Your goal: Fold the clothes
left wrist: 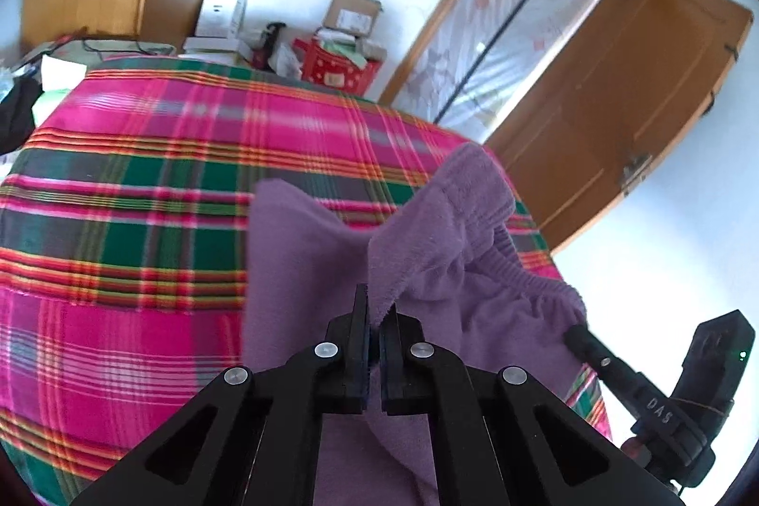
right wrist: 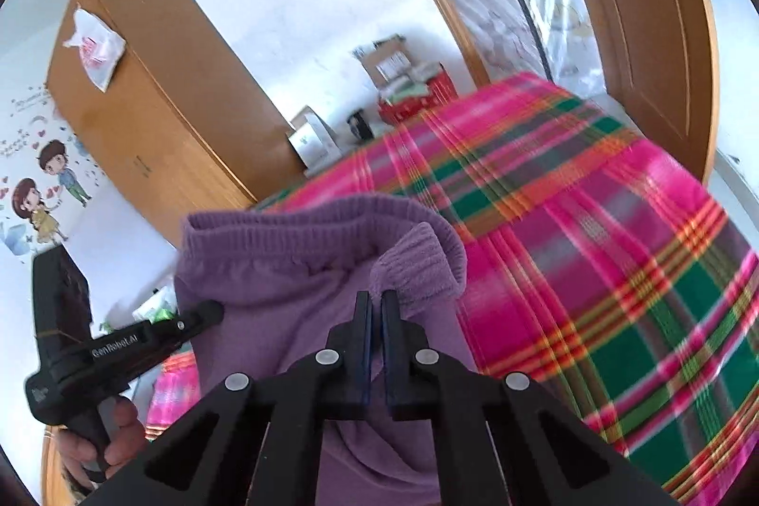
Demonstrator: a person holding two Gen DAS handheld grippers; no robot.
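Because it is made of a thick fleece, the purple garment (left wrist: 303, 269) will behave as a soft and light thing: it has no stiffness, it sags and bends wherever nothing supports it, and its fuzzy surface should not slip easily between rubber pads. It lies partly on the plaid bedcover (left wrist: 142, 183), while its upper part with the gathered elastic waistband (left wrist: 531, 273) is raised above the bed (it looks like trousers, but I cannot be sure).

I judge the waistband to be the best place to hold, because the ribbed edge is thicker and gives the pads something to bite; a hold on the thin single layer would only stretch it.

Both tools already do this. The left gripper (left wrist: 377, 316) has its jaws pressed together on a fold of the fleece near the band. The right gripper (right wrist: 377, 307) is closed in the same way on the ribbed edge (right wrist: 417, 269), with cloth pinched between the pads. Behind the bed stand a wooden wardrobe (right wrist: 156, 93), some cardboard boxes (left wrist: 351, 15) and an open door (left wrist: 631, 117).
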